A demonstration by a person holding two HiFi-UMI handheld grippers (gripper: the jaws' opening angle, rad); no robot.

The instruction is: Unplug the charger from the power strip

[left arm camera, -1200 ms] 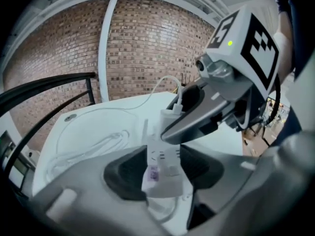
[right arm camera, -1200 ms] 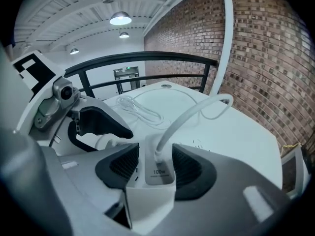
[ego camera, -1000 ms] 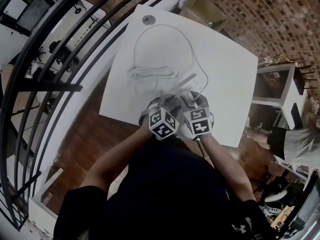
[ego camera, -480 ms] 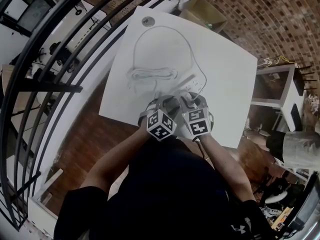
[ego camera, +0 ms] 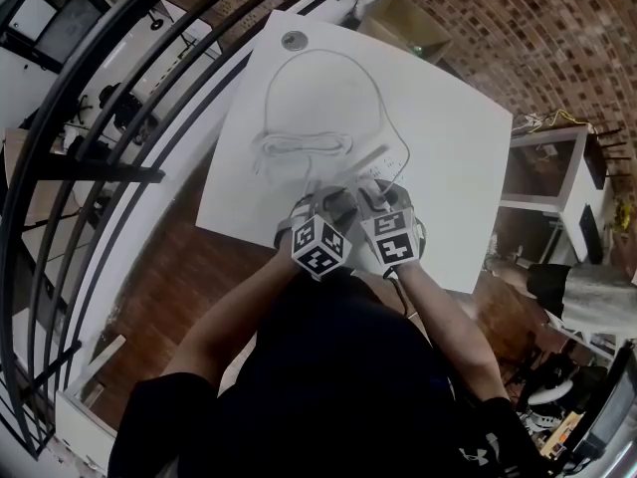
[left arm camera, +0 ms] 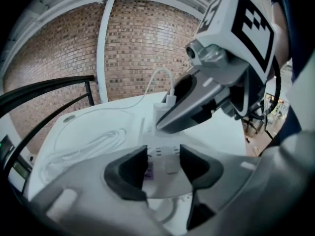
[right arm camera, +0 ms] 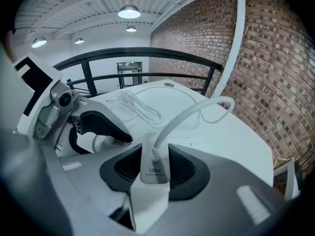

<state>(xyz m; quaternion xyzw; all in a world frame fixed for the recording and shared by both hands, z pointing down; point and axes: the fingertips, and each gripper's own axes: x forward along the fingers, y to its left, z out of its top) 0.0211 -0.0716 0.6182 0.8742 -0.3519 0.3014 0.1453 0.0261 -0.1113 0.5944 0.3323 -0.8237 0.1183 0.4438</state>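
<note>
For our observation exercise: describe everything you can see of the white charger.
The charger is a small white, plastic-looking block printed 100W. It stands upright, seated in the power strip. A white cable leaves its top and arcs away over the table. The right claw has just been closing, and its dark pads press the charger's two sides.
</note>
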